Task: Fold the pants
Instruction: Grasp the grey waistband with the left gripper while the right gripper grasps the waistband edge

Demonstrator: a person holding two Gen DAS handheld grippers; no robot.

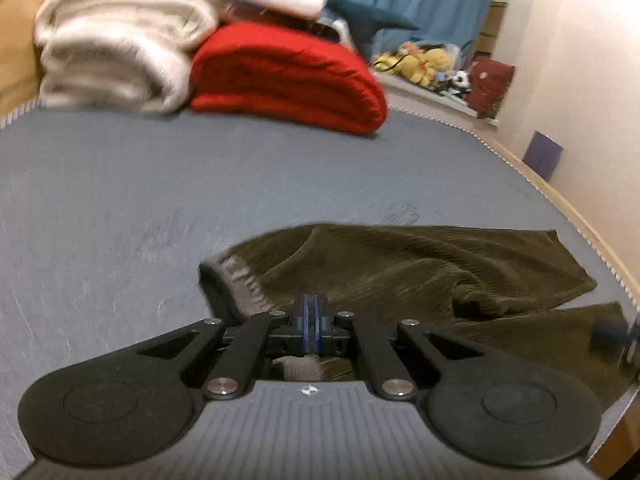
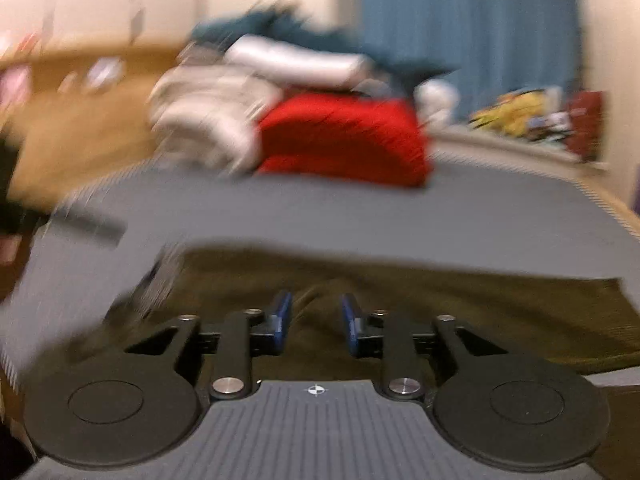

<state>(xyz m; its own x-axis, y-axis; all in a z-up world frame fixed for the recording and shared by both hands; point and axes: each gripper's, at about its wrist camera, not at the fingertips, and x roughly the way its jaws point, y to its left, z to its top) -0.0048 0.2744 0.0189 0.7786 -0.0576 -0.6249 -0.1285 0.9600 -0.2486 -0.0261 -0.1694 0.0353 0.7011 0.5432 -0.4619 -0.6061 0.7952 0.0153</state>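
1. Lying flat on the grey bed (image 1: 120, 184), the olive corduroy pants (image 1: 420, 268) run with their long axis across both wrist views — waistband (image 1: 236, 280) at the left end, leg hems off toward the right edge of the mattress.

2. Left tool (image 1: 311, 320): its blue pads are pressed together with no gap. Cloth shows just under and behind the pads, near the waistband, but whether any of it is pinched between them I cannot tell; the tool reads as clenched, over that end of the garment.

3. Right tool (image 2: 316, 320): its pads stand apart, and only pants (image 2: 440, 300) fabric shows through the gap, below them and not between them. Released, then, gripping nothing. The view is badly smeared, so whether a fingertip brushes the cloth is unclear.

4. Relation that matters: the garment lies directly ahead of and beneath both tools, stretching sideways across their line of pointing. Left is nearer the waistband, right sits over the body of the pants, with the hems further to its right.

5. Judgement: the fabric is rumpled through the middle, with ridges between the legs. Any fold will probably be along that sideways axis — one end carried over to the other — and the right tool must first close on an edge.

6. Beyond, well apart from the pants, a red blanket (image 1: 288, 76) and a cream blanket (image 1: 116, 48) sit stacked at the far side of the bed.
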